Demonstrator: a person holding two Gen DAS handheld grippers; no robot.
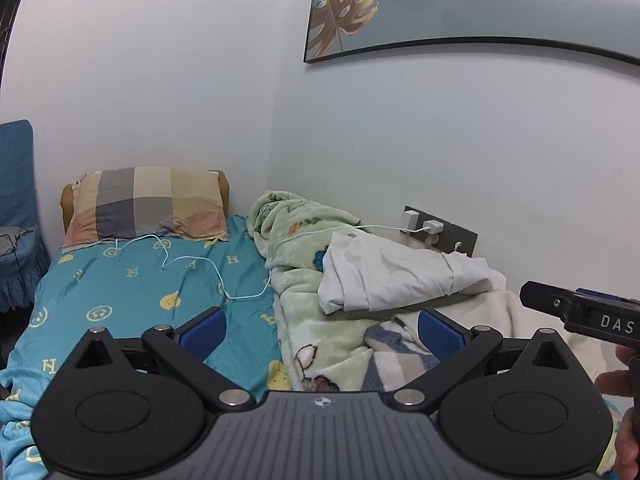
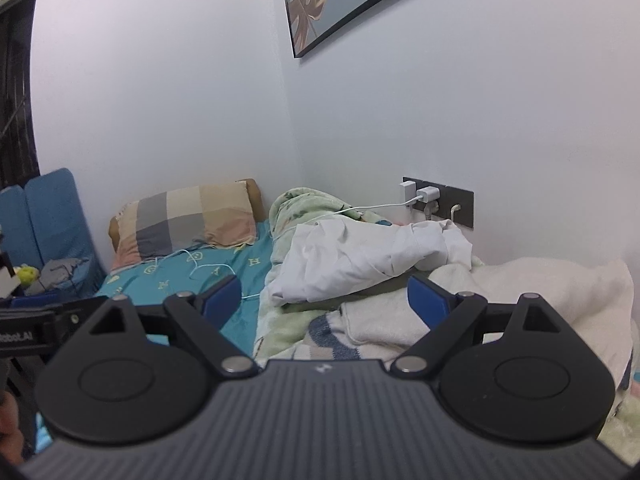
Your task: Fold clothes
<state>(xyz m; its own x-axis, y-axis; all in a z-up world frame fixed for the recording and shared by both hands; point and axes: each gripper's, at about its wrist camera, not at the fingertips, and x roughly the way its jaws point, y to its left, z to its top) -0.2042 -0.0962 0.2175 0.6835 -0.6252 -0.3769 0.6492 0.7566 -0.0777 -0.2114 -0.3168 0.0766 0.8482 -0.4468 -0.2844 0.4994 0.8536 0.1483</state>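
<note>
Item: white garment [image 1: 400,276], crumpled, lying on the green fleece blanket [image 1: 316,328] near the wall outlets [image 1: 432,228], at the far side of the bed [image 1: 132,292].

Left claw [image 1: 320,334]: jaws spread wide, nothing between them, short of the garment.

Right claw [image 2: 324,300]: likewise wide and empty.

Handling note: likely best to pinch two separate edges or corners, lift clear of the charging cable [image 1: 208,264], and spread flat before folding.
</note>
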